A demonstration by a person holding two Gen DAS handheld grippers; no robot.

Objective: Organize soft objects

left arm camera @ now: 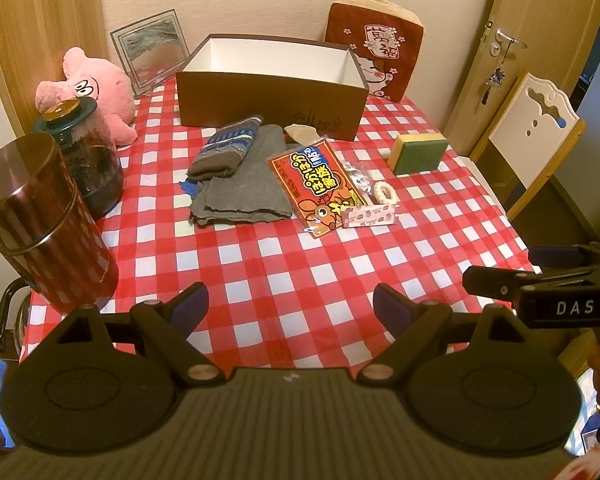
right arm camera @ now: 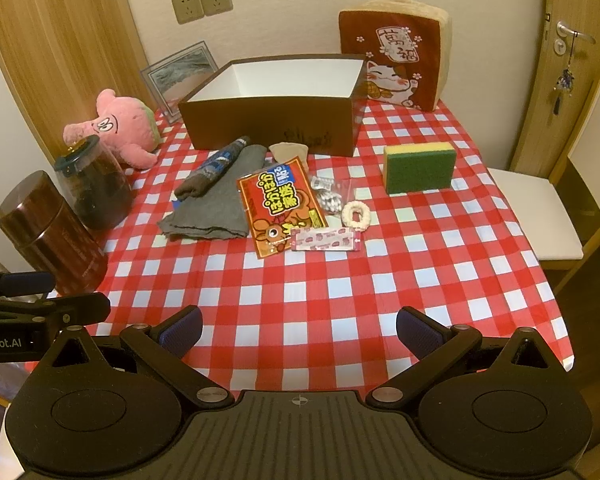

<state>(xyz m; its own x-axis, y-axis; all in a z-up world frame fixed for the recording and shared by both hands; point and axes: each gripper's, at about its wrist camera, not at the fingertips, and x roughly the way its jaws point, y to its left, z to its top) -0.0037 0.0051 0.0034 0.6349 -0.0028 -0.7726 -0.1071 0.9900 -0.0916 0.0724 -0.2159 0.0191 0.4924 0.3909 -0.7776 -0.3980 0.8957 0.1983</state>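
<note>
An open brown box (left arm camera: 268, 100) (right arm camera: 268, 124) stands at the back of the checked table. In front of it lie a grey folded cloth (left arm camera: 240, 184) (right arm camera: 212, 208), a knitted sock (left arm camera: 228, 148) (right arm camera: 212, 172), a red heat-pack packet (left arm camera: 316, 184) (right arm camera: 280, 204), a white scrunchie (left arm camera: 385, 193) (right arm camera: 356, 214) and a green-yellow sponge (left arm camera: 418, 152) (right arm camera: 418, 168). A pink plush pig (left arm camera: 96, 88) (right arm camera: 120, 128) sits at the left, a red cat cushion (left arm camera: 374, 56) (right arm camera: 396, 60) behind the box. My left gripper (left arm camera: 290, 304) and right gripper (right arm camera: 298, 330) are open and empty over the near table edge.
Two dark jars (left arm camera: 44, 220) (right arm camera: 52, 236) stand at the left edge. A picture frame (left arm camera: 152, 48) leans on the wall. A small pink packet (right arm camera: 326, 239) and a bag of small items (right arm camera: 330, 196) lie by the scrunchie. A white chair (right arm camera: 536, 212) stands right.
</note>
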